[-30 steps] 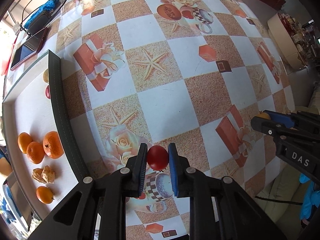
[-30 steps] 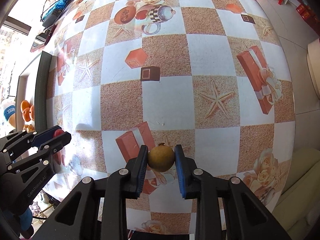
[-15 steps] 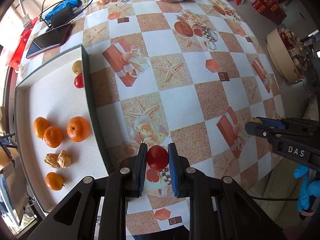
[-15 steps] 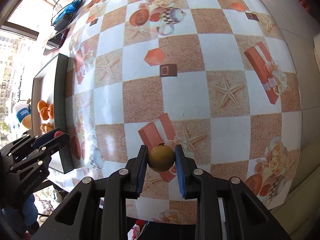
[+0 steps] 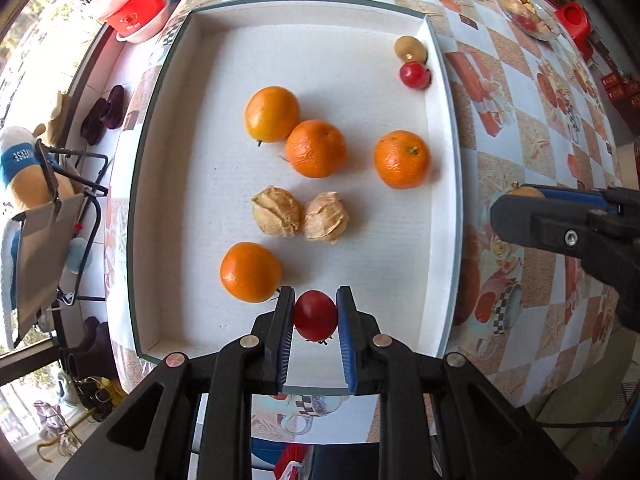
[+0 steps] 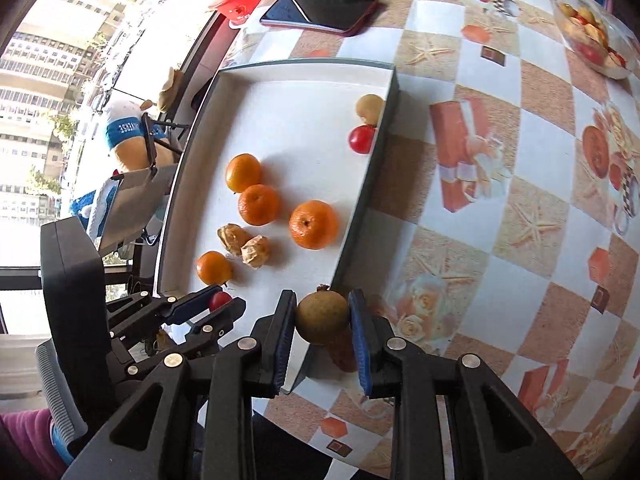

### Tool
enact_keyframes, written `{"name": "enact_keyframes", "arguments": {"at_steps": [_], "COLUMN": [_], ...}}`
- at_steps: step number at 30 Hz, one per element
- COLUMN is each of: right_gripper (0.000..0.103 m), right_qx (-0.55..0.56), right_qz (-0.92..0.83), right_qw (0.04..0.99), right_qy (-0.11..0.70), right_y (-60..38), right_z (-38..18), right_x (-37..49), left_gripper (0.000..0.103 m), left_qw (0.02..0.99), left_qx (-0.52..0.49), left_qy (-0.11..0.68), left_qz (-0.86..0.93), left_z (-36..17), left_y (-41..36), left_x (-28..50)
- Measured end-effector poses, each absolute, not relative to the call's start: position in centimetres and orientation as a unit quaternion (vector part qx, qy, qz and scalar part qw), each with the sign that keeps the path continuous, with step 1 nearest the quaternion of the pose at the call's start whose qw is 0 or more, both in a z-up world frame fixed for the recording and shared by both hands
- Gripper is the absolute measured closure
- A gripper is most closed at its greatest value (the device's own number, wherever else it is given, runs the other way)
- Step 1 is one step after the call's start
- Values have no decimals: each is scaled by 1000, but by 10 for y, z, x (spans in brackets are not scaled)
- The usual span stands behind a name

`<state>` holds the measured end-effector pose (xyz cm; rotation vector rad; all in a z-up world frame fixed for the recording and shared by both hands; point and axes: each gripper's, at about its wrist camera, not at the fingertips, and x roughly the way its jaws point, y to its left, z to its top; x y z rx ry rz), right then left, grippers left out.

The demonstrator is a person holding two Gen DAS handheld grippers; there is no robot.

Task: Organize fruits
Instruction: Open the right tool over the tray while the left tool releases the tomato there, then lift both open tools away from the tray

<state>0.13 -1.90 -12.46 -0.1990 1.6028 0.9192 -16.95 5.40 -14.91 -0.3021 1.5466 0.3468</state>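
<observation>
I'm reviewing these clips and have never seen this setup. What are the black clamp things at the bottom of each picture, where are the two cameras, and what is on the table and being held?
No robot here: a person holds a two-finger claw in each hand, and each claw carries a fisheye camera looking along its fingers.

The left wrist view shows the left claw shut on a small red fruit over a white tray. The right wrist view shows the right claw shut on a brownish-green round fruit near the tray's edge.

In the tray lie four oranges, two papery husked fruits, plus another red fruit beside a brownish-green one. A phone and a bowl of fruit sit on the patterned tablecloth.
</observation>
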Motion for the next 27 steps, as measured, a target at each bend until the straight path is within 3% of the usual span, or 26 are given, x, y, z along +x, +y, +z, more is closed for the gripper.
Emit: {"name": "enact_keyframes", "arguments": {"at_steps": [2, 4, 6, 7, 11, 13, 14, 15, 23, 27], "right_gripper": [75, 75, 74, 74, 73, 38, 13, 11, 11, 0], "right_qx": [-104, -119, -131, -136, -158, -167, -170, -171, -201, -226], "right_qz": [403, 404, 401, 399, 395, 391, 390, 391, 386, 377], "right_qw": [587, 577, 569, 567, 565, 568, 571, 578, 594, 605], "right_qy": [694, 700, 706, 708, 707, 705, 702, 696, 676, 663], "right_y": [-2, 12, 23, 26, 35, 38, 38, 37, 36, 32], "right_z": [-131, -140, -148, -150, -153, -152, -151, -147, -131, -126], "right_x": [-8, -14, -18, -19, -23, -23, -24, -24, -23, -23], "left_gripper": [79, 69, 26, 20, 19, 11, 5, 0, 0, 0], "left_qw": [690, 691, 695, 698, 701, 697, 694, 691, 705, 699], "left_qx": [-148, -156, -149, -147, -155, -141, -136, -134, -147, -137], "left_qy": [691, 688, 682, 677, 672, 678, 682, 684, 669, 676], "left_qz": [156, 155, 172, 180, 180, 186, 189, 190, 185, 189], "left_z": [-153, -155, -153, -151, -147, -150, -152, -153, -147, -146], "left_y": [61, 66, 68, 70, 76, 76, 76, 76, 86, 85], "left_x": [-176, -181, -184, -187, -191, -189, -188, -188, -187, -186]}}
